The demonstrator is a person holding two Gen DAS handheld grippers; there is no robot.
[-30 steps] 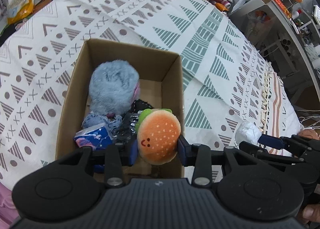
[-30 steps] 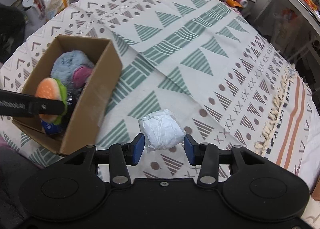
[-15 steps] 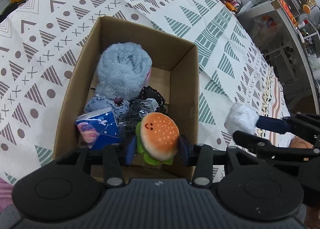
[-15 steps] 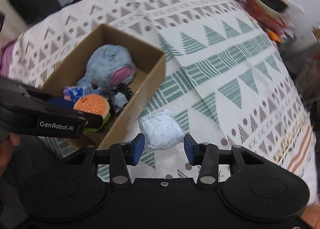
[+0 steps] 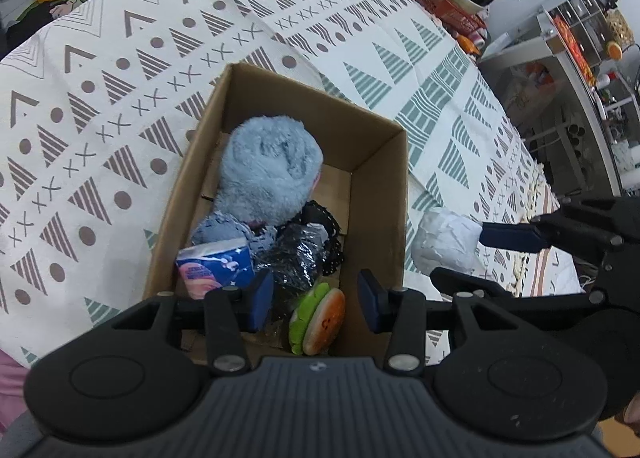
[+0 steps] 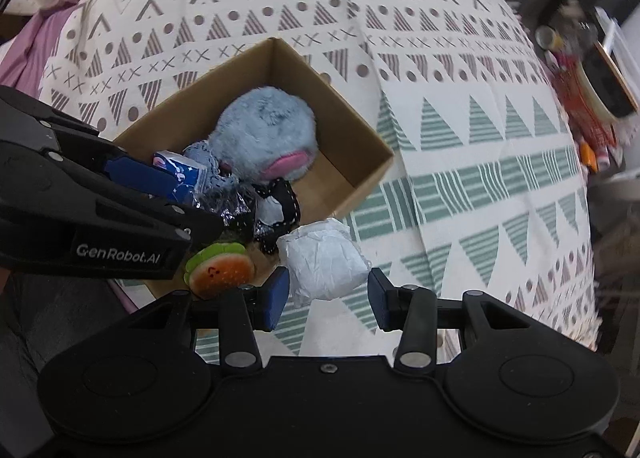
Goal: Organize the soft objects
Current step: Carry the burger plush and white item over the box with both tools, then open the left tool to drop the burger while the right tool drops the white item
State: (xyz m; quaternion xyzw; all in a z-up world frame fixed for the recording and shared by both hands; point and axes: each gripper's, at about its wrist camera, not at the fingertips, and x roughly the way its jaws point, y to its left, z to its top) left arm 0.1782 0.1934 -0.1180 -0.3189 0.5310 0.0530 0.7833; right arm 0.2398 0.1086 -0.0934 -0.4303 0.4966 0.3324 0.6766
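Only the right wrist view shows the right gripper [image 6: 323, 300] pinching the white paper wad [image 6: 322, 264] above the cardboard box [image 6: 352, 129] rim, while the left gripper [image 5: 316, 300], now spread wide, has dropped the burger plush [image 5: 318, 318] into the box below it.

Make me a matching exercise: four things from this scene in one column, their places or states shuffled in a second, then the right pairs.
Things:
1. burger plush
2. white paper ball
3. fluffy blue plush
4. left tool

Places or states:
A. open, holding nothing
B. far end of the cardboard box
C. between the right tool's fingers
D. box's near end, on its side

Pairs: 1-D, 2-C, 3-B, 4-A
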